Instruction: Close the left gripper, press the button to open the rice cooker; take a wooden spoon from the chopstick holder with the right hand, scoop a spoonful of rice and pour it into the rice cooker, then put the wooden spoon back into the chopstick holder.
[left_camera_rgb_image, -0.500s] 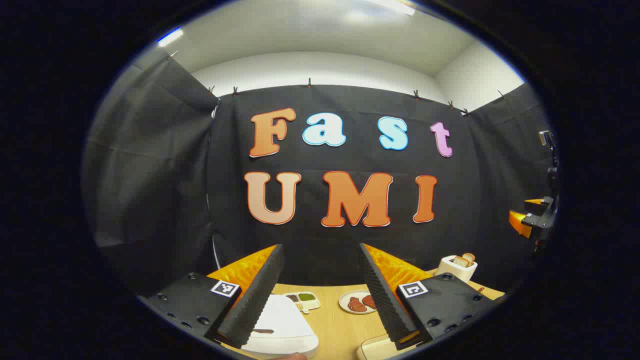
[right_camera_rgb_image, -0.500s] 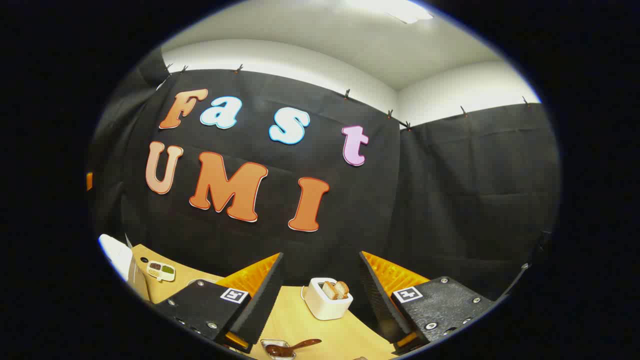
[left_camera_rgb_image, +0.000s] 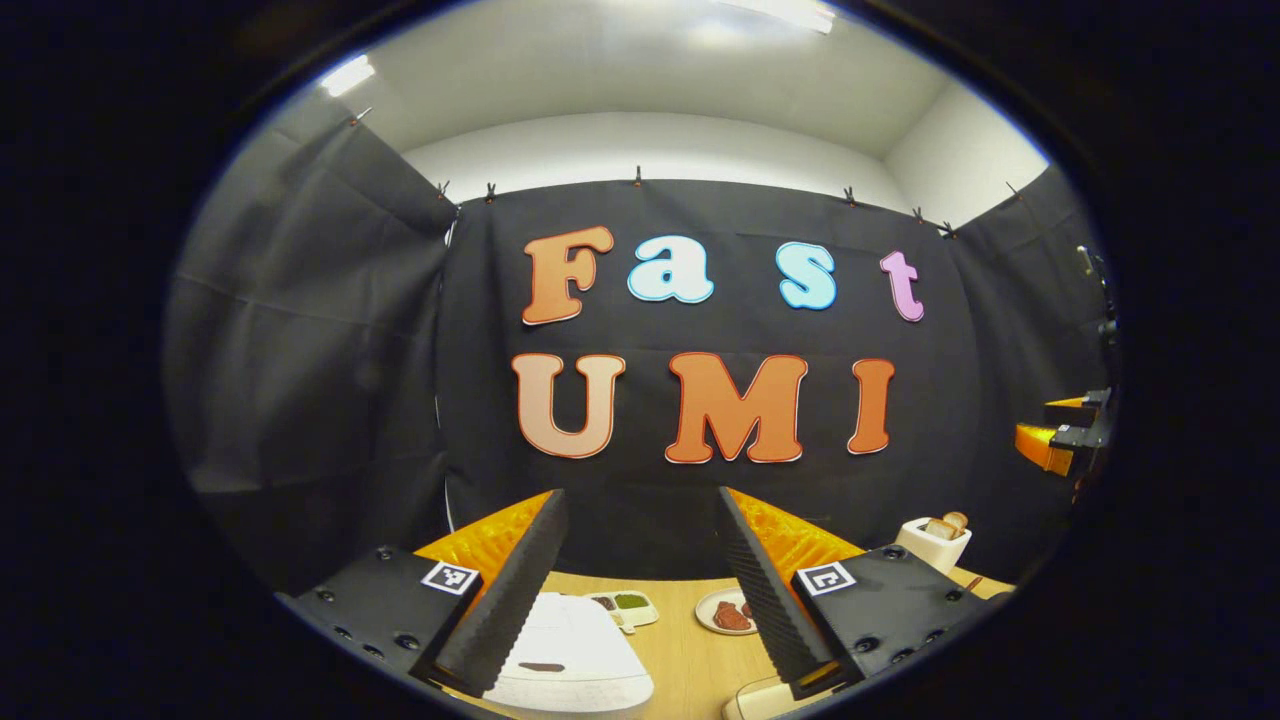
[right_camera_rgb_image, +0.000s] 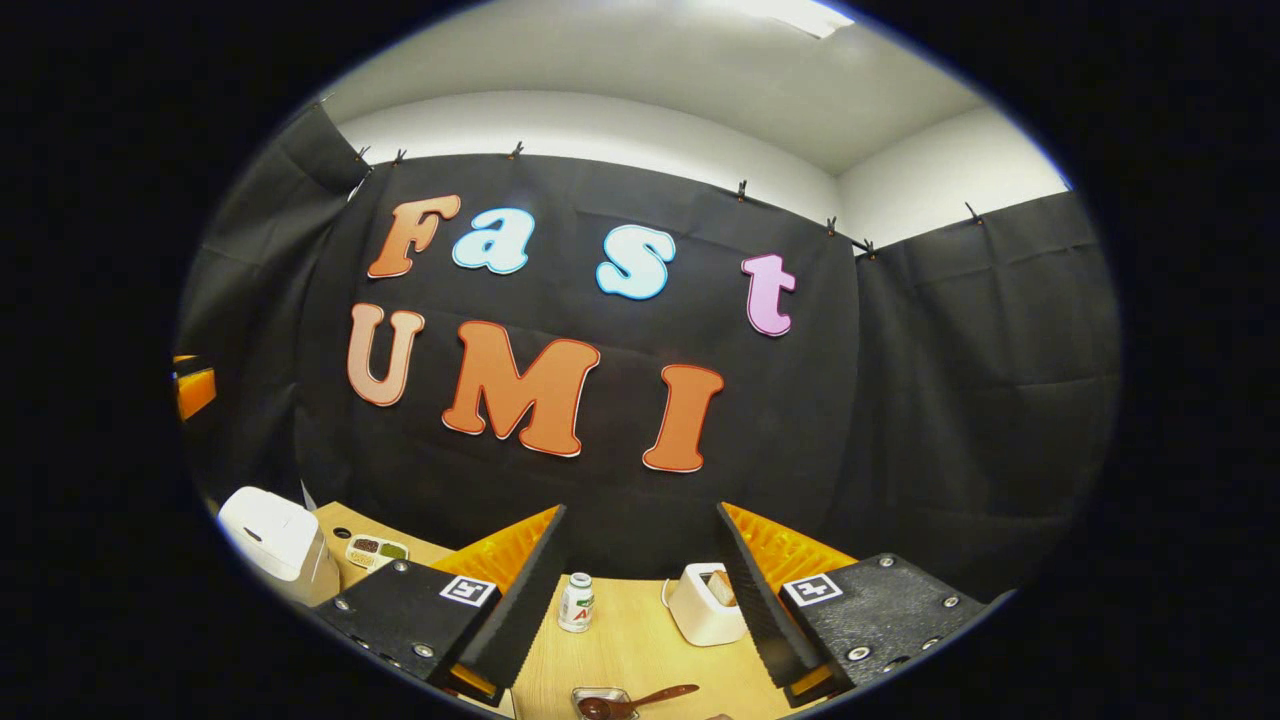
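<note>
The white rice cooker sits low in the left gripper view with its lid down and a dark mark on its top. My left gripper hovers above and behind it, open, nothing between the fingers. In the right gripper view the rice cooker stands at the far left of the wooden table. My right gripper is open and empty, held above the table. A brown spoon rests in a small clear dish below it. The right gripper also shows at the left gripper view's right edge.
A compartment tray, a plate of red food and a white toaster with bread stand on the table. A small bottle stands left of the toaster. A pale object lies at the bottom edge.
The right gripper view has swung left: the toaster slid right, the bottle came into sight, more of the rice cooker shows. The left gripper view shifted slightly. Both grippers stay open.
</note>
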